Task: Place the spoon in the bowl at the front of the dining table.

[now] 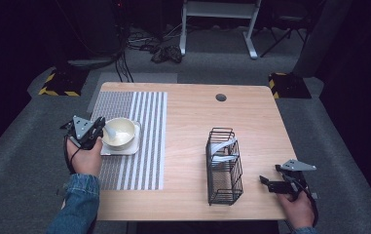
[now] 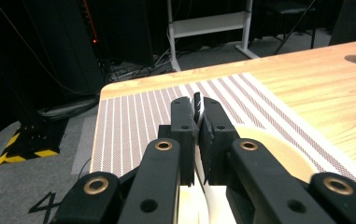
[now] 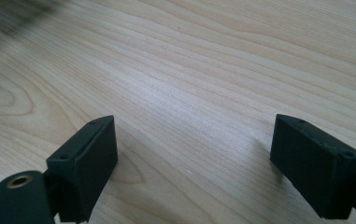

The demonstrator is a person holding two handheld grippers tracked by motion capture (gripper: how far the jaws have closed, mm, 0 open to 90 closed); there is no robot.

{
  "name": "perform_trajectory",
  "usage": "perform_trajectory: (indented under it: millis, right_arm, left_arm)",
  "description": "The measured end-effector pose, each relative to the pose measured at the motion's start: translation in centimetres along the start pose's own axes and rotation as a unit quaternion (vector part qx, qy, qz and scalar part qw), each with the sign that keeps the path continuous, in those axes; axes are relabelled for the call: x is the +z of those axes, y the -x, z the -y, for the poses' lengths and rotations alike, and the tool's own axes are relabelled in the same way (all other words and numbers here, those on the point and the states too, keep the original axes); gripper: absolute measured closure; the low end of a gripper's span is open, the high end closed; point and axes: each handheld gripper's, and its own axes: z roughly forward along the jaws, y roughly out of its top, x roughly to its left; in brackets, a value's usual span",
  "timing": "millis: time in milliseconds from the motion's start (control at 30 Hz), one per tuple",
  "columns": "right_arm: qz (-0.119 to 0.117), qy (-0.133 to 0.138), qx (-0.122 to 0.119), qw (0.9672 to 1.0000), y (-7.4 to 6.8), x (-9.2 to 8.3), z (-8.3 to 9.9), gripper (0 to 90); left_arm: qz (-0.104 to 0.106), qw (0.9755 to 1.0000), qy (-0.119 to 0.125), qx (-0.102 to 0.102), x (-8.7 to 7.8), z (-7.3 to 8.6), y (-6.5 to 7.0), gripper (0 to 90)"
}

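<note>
A cream bowl sits on a white square plate on the left of the table. My left gripper is at the bowl's left rim, jaws shut on a thin white piece that looks like a spoon leaning in the bowl. In the left gripper view the left gripper pinches that thin white edge, with the bowl just to its right. My right gripper rests near the table's front right corner. It stands open over bare wood, holding nothing.
A black wire rack with white pieces inside stands right of centre. A striped grey mat lies under the plate. A round cable hole is near the far edge. Cables and a desk frame stand on the floor beyond.
</note>
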Motion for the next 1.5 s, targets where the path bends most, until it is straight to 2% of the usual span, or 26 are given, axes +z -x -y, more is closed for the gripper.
perform_trajectory:
  millis: [200,333,567,667,1033,1267,1500]
  right_arm:
    - [0.0,0.0,0.0,1.0,0.0,0.0,0.0,15.0]
    - [0.0,0.0,0.0,1.0,0.0,0.0,0.0,15.0]
    - [0.0,0.0,0.0,1.0,0.0,0.0,0.0,15.0]
    - [0.0,0.0,0.0,1.0,0.0,0.0,0.0,15.0]
    - [0.0,0.0,0.0,1.0,0.0,0.0,0.0,15.0]
    - [0.0,0.0,0.0,1.0,0.0,0.0,0.0,15.0]
    - [0.0,0.0,0.0,1.0,0.0,0.0,0.0,14.9]
  left_arm:
    - [0.0,0.9999,-0.001,0.017,0.3,-0.2,0.7,84.8]
    - [0.011,0.9999,-0.001,0.01,0.5,-0.3,1.2,83.0]
    - [0.024,0.9996,-0.01,0.012,1.0,-0.6,2.4,80.6]
    - [0.035,0.9993,-0.01,0.005,1.3,-0.5,2.7,78.5]
    - [0.043,0.999,-0.013,-0.001,2.0,-0.4,4.0,74.8]
    - [0.058,0.9979,-0.016,-0.021,2.3,-0.1,4.7,69.9]
    - [0.063,0.9977,-0.024,-0.012,2.8,0.3,5.6,68.8]
